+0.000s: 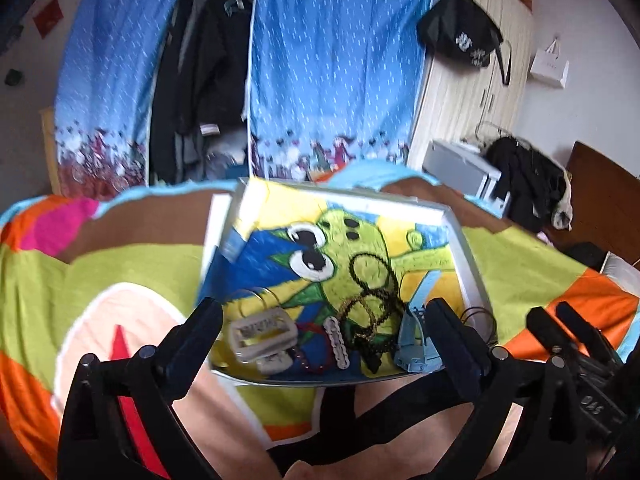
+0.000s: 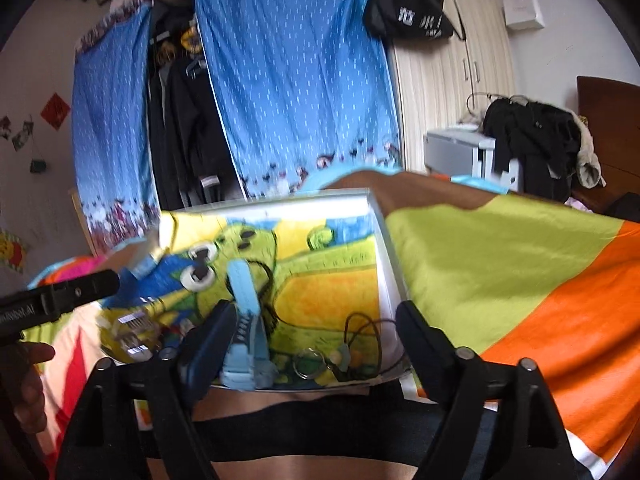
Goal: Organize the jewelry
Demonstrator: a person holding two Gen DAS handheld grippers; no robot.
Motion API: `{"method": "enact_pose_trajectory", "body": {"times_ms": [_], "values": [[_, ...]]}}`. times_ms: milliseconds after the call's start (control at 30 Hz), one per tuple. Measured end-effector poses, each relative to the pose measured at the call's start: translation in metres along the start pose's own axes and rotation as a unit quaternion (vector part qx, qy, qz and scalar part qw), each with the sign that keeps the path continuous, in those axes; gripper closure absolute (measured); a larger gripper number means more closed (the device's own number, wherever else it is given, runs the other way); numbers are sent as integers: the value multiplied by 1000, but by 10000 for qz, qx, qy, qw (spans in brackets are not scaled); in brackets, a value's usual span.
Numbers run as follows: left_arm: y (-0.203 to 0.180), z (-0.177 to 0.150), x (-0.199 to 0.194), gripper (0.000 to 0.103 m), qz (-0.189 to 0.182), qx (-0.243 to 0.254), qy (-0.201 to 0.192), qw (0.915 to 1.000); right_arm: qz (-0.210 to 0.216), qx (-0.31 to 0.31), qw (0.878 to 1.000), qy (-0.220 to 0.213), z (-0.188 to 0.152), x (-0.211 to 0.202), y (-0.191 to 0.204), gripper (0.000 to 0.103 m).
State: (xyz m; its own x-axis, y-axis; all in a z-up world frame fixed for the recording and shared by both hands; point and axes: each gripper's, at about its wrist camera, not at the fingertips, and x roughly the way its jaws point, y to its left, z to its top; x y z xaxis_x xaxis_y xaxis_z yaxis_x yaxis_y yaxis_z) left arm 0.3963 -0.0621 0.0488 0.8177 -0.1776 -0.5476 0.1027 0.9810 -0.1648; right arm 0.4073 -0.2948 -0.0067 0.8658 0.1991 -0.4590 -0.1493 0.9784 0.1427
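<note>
A shallow white-rimmed tray lined with a frog picture lies on the bed. At its near end are a black bead necklace, a light blue claw clip, white hair clips, a red bead bracelet and a white chain piece. A metal ring and a thin dark cord lie at the near right corner. My left gripper hovers open above the near end, holding nothing. My right gripper is open too, the claw clip beside its left finger.
A bright patchwork bedspread covers the bed. Behind it hang blue curtains over a wardrobe of dark clothes. At the back right are a black bag, a white cabinet, a heap of dark clothes and a wooden headboard.
</note>
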Motion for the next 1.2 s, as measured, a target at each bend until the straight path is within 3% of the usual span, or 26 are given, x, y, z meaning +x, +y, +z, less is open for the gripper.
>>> {"method": "enact_pose_trajectory", "body": {"times_ms": [100, 167, 533, 967, 1200], "values": [[0, -1, -25, 4, 17, 43, -144, 9999, 130, 68, 9995, -279, 7, -23, 4, 3], [0, -3, -38, 4, 32, 65, -246, 9997, 199, 95, 9988, -446, 10, -39, 7, 0], [6, -32, -130, 4, 80, 89, -780, 9969, 436, -233, 9932, -1056, 3, -124, 44, 0], [9, -84, -222, 4, 86, 182, -1133, 9934, 504, -188, 9899, -1312, -30, -195, 74, 0], [17, -110, -250, 4, 60, 204, -1165, 9930, 355, -153, 9891, -1421, -52, -231, 83, 0]]}}
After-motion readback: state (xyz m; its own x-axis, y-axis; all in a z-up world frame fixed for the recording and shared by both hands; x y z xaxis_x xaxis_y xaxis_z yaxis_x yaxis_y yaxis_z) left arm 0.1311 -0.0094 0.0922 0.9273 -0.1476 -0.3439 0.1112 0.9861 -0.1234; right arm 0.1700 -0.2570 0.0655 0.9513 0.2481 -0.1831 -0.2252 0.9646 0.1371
